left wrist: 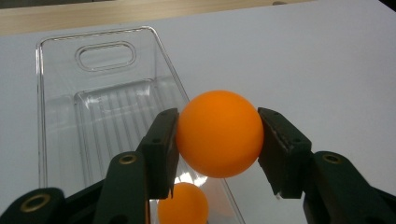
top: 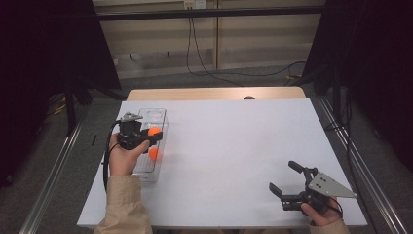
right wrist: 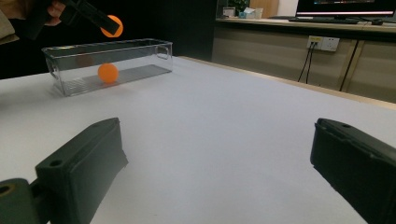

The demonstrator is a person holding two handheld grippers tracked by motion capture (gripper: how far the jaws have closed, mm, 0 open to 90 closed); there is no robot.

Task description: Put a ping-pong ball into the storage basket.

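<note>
**Ball held over the bin, ready to drop**

The left gripper (left wrist: 218, 142) has its jaws clamped on an orange ball (left wrist: 218, 133), pads pressing its two sides, above the clear bin (left wrist: 60, 93). A second ball (left wrist: 183, 203) already lies on the bin's ribbed floor. To finish well, I would centre the held ball over the opening and lower it before letting go (smooth, light and round, it would likely bounce off the hard plastic). The bin is a glossy, narrow box with handle slots. The right gripper (top: 292, 179) rests wide open, holding nothing, well apart on the matte white table (top: 234, 146).
</note>
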